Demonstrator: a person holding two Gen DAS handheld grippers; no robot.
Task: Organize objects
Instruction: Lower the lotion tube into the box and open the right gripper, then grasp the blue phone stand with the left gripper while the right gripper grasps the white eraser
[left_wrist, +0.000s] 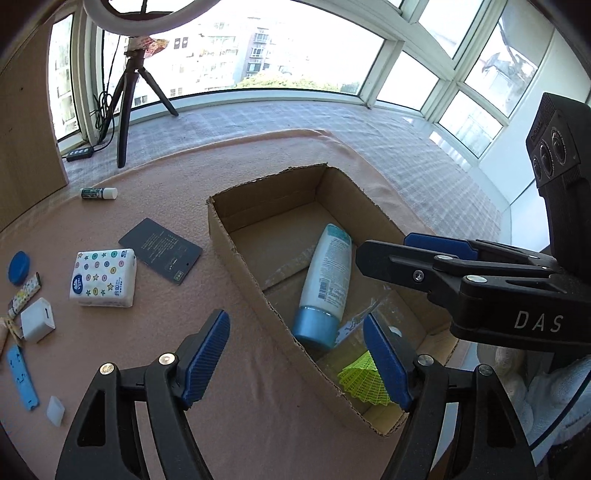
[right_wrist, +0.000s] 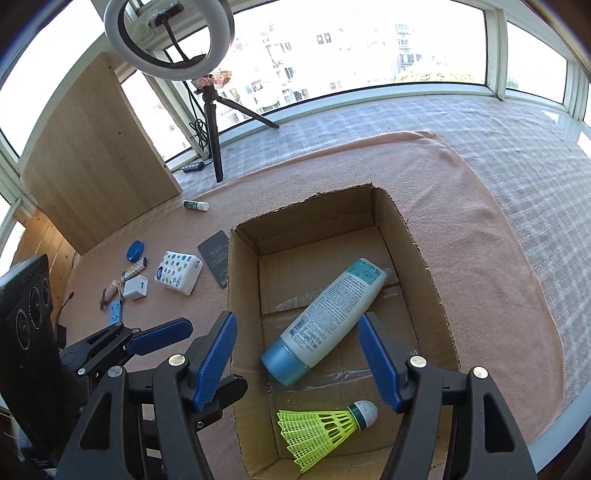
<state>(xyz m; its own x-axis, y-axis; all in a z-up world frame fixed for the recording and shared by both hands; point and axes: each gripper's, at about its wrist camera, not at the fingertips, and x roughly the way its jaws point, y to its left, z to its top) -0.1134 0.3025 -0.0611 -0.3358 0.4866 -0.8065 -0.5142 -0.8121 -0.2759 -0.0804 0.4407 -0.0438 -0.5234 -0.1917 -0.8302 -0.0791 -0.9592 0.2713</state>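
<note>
Readable writing first: I see white letters "DAS" on the black body of the right gripper (left_wrist: 380, 254) as it crosses the left wrist view. The lotion bottle (right_wrist: 328, 317) carries a printed label and a barcode, too small for me to read. The tissue pack (left_wrist: 103, 277) shows stars, coloured dots and a blue oval logo; its text is illegible. The dark card (left_wrist: 160, 254) has fine white print, also illegible.

Jaws: my left gripper (left_wrist: 295, 358) is released, blue pads wide apart, nothing between them but the near wall of the cardboard box (right_wrist: 421, 251) and pink cloth (right_wrist: 480, 229). My right gripper is likewise released and empty.

Positions relative to the jaws: in the right wrist view the bottle lies flat on the box floor, its blue cap between the two pads and its body running beyond them, up and to the right. The yellow shuttlecock (right_wrist: 321, 428) lies in the near end of the box, below the pads, cork tip toward the right pad. In the left wrist view the shuttlecock sits just behind the right-hand pad. The white charger (left_wrist: 37, 319), blue round lid (left_wrist: 18, 262) and capped stick (left_wrist: 99, 193) lie on the cloth, well left of the left jaws.
</note>
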